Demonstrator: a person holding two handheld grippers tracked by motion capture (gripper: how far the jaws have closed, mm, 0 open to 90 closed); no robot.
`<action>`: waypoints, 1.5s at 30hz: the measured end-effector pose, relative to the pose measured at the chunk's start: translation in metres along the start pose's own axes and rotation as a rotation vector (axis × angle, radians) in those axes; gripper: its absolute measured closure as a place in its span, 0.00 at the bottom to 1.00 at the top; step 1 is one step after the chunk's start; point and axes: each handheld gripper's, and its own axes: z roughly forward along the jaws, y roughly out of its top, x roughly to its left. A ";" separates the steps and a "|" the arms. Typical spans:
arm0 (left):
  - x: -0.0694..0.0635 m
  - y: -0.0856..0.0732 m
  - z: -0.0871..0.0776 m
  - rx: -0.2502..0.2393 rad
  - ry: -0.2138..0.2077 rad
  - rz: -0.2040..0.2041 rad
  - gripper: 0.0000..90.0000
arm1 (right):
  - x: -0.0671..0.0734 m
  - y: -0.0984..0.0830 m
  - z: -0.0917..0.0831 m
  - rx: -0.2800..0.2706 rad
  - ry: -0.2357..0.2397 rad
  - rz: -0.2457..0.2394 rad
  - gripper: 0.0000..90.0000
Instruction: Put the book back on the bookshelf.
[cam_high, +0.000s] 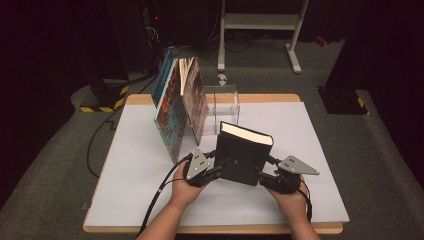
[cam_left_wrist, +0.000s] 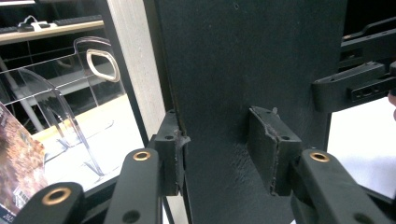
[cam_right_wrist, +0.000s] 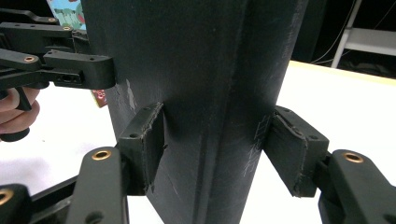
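While it stands upright on the table (cam_high: 125, 170), the black book (cam_high: 243, 156) is clamped between the left gripper (cam_high: 221, 169) and right gripper (cam_high: 261, 173), each grasping one side.

- Picture books (cam_high: 177, 107) stand upright and lean together at the back left of the white worktop (cam_high: 130, 165).
- A clear plastic stand (cam_high: 222, 107) sits just right of them.
- A white frame (cam_high: 262, 22) stands on the floor beyond the worktop.
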 end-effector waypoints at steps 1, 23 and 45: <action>0.000 -0.001 -0.001 -0.001 -0.002 0.001 0.64 | 0.001 0.000 0.000 0.002 -0.004 -0.006 0.43; 0.007 -0.007 -0.023 -0.009 0.040 -0.011 0.58 | 0.003 -0.006 -0.004 -0.022 0.065 0.034 0.39; 0.058 -0.011 -0.091 0.041 0.221 -0.067 0.44 | 0.006 -0.010 0.001 -0.017 0.090 -0.002 0.35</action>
